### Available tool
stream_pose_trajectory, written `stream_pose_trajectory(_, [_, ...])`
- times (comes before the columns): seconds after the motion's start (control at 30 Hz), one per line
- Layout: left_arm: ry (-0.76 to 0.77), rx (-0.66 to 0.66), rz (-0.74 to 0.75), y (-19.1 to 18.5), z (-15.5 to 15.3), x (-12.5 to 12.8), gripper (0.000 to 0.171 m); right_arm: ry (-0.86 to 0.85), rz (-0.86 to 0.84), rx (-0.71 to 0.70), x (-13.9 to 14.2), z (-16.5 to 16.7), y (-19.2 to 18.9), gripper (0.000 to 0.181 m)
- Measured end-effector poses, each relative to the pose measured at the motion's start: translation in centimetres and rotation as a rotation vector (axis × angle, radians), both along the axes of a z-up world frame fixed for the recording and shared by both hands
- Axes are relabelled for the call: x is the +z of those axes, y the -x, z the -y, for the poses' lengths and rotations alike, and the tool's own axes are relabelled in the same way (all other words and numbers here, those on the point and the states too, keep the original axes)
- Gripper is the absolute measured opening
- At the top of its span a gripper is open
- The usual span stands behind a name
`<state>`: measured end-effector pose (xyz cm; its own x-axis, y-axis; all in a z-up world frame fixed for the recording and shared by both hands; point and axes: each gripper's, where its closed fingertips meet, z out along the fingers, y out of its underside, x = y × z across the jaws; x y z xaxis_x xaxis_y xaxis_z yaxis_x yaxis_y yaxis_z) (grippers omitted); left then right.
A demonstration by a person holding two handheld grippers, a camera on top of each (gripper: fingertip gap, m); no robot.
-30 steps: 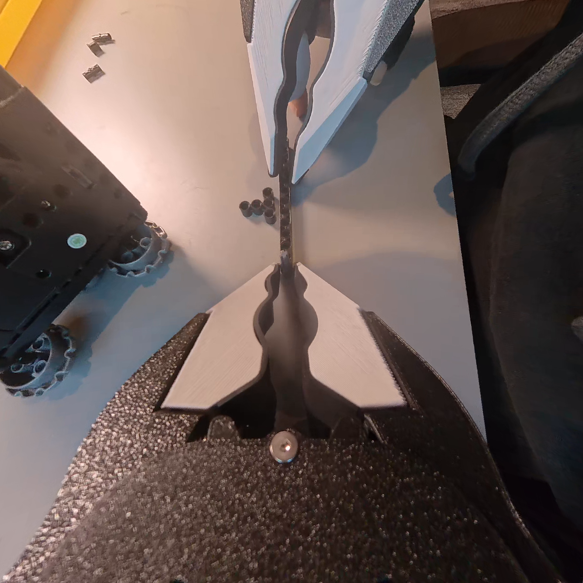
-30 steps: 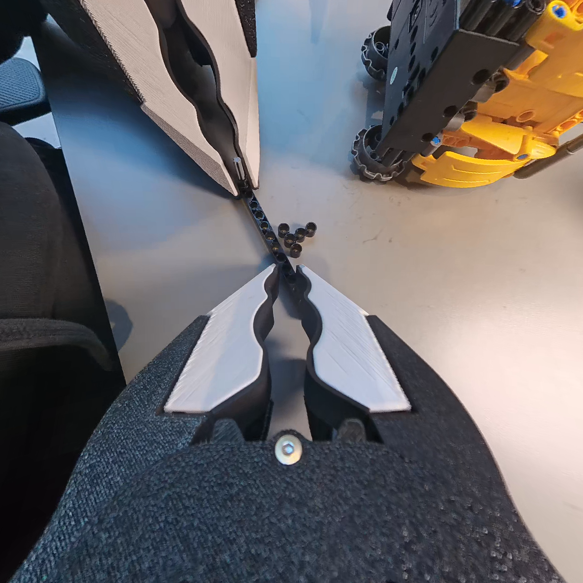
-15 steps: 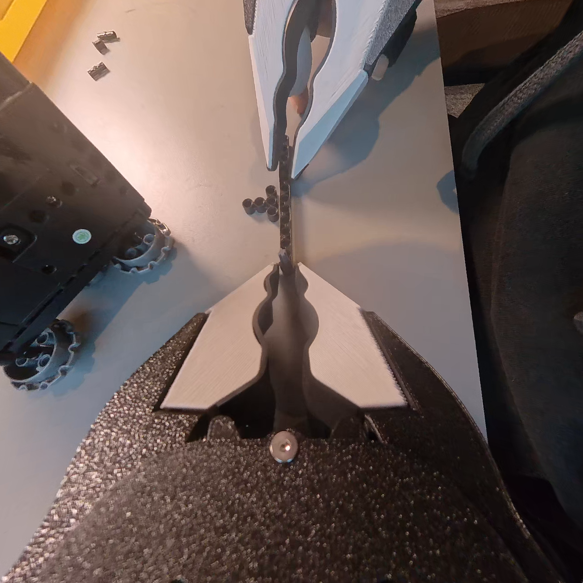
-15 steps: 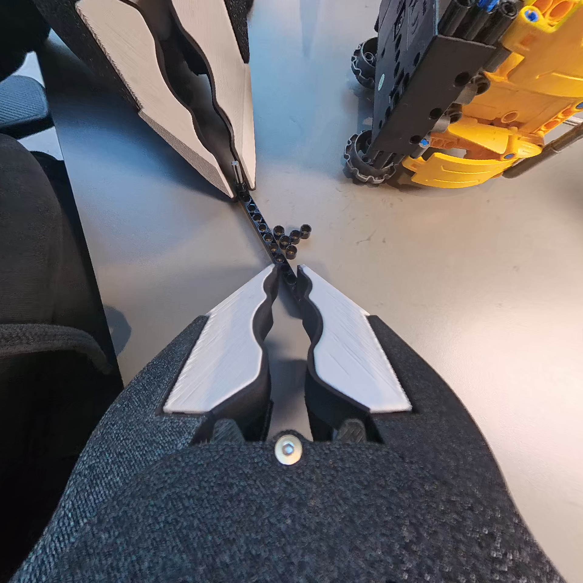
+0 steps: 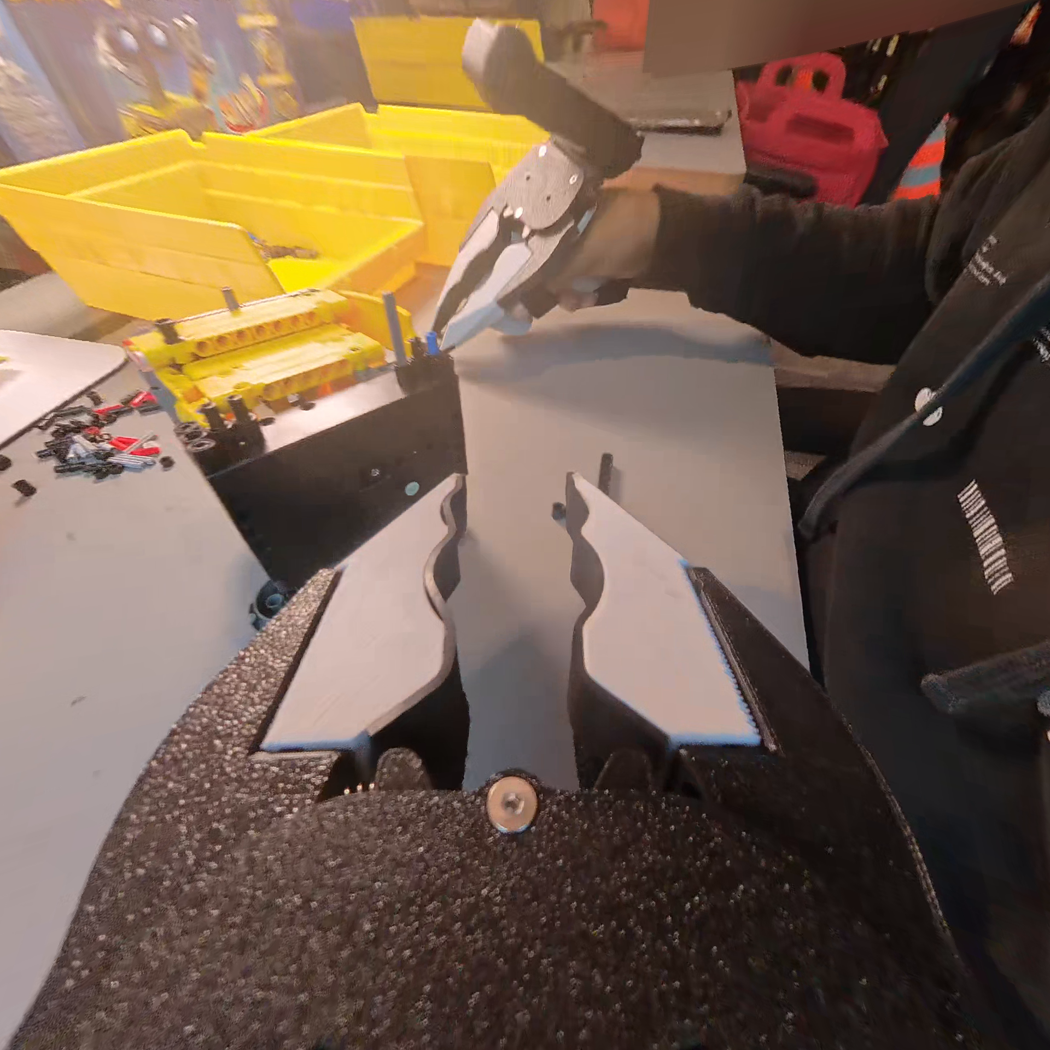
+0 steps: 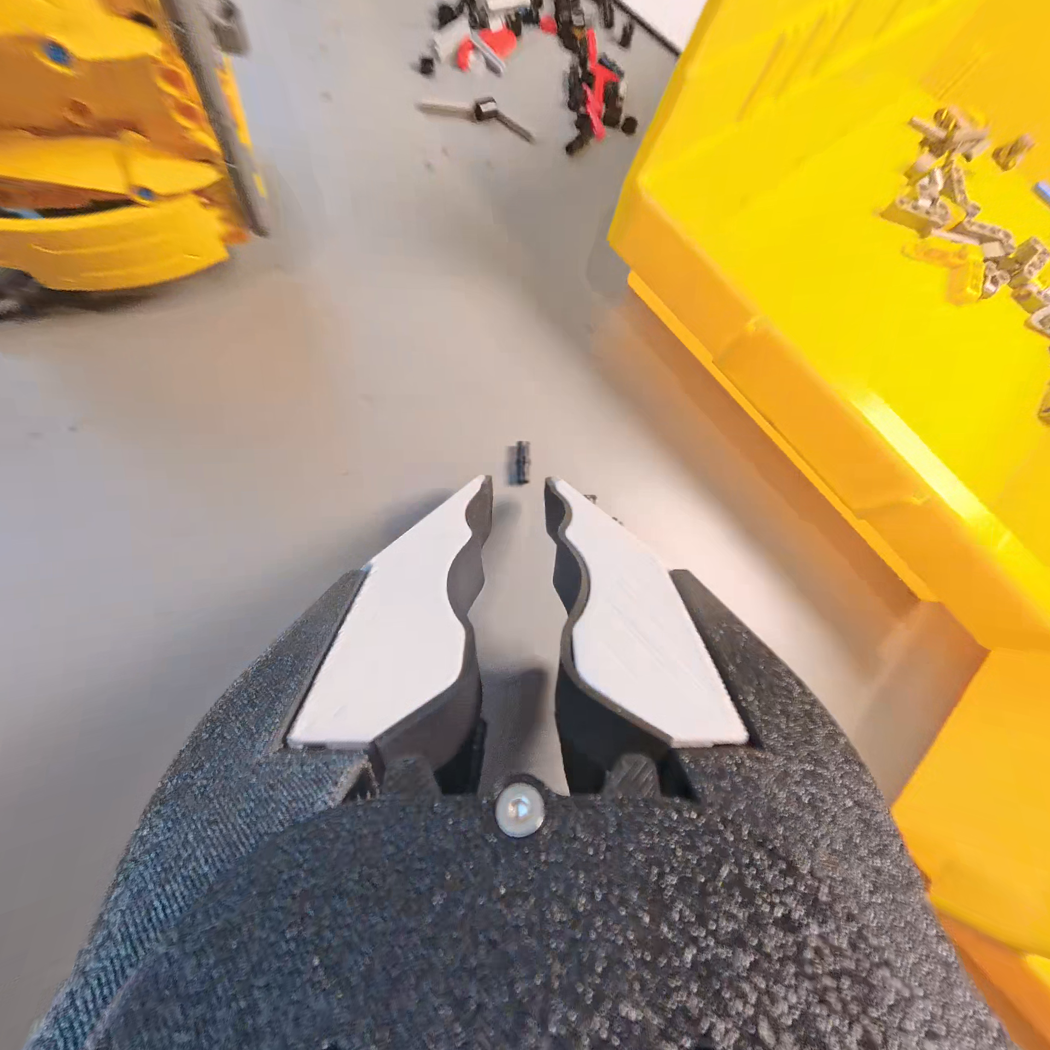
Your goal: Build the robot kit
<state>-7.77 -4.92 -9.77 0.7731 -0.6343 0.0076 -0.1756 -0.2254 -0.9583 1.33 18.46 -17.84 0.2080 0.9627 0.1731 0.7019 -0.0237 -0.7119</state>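
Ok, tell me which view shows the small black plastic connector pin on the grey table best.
Right wrist view: the small black plastic connector pin lies sharp just ahead of the open right gripper. In the left wrist view I cannot pick it out.

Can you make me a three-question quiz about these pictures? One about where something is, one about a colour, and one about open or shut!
1. Where is the small black pin?
A. inside the bin
B. on the table just ahead of the right gripper
C. between the left gripper's tips

2. What colour is the big bin?
A. yellow
B. green
C. white

3. How is the left gripper?
A. shut on a beam
B. shut and empty
C. open and empty

Answers: 1 B, the pin lies on the grey table just past the tips. 2 A, its walls are bright yellow. 3 C, bare table shows between its spread fingers.
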Motion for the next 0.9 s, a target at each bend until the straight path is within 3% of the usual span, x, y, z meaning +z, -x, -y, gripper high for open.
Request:
stream_pose_trajectory(0.27, [0.008,0.044,0.024,0.6,0.5,-0.6,0.031,0.084,0.077,0.011,-1.1,-0.4,1.1,0.01])
stream_pose_trajectory(0.57, [-0.008,-0.03,0.089,-1.2,-0.2,0.1,0.029,0.087,0.092,0.048,-1.1,0.1,1.1,0.004])
stream_pose_trajectory(0.63, [0.005,-0.044,0.101,-1.7,-0.3,0.0,0.028,0.077,0.068,0.128,-0.5,2.2,1.4,0.004])
stream_pose_trajectory(0.8, [0.022,-0.099,0.045,-3.5,-0.7,-0.9,0.023,0.204,-0.07,0.542,3.3,14.5,2.7,0.004])
stream_pose_trajectory(0.9, [0.029,-0.172,-0.033,-5.2,-0.9,-1.7,0.019,0.293,-0.086,0.683,4.1,19.7,2.6,0.004])
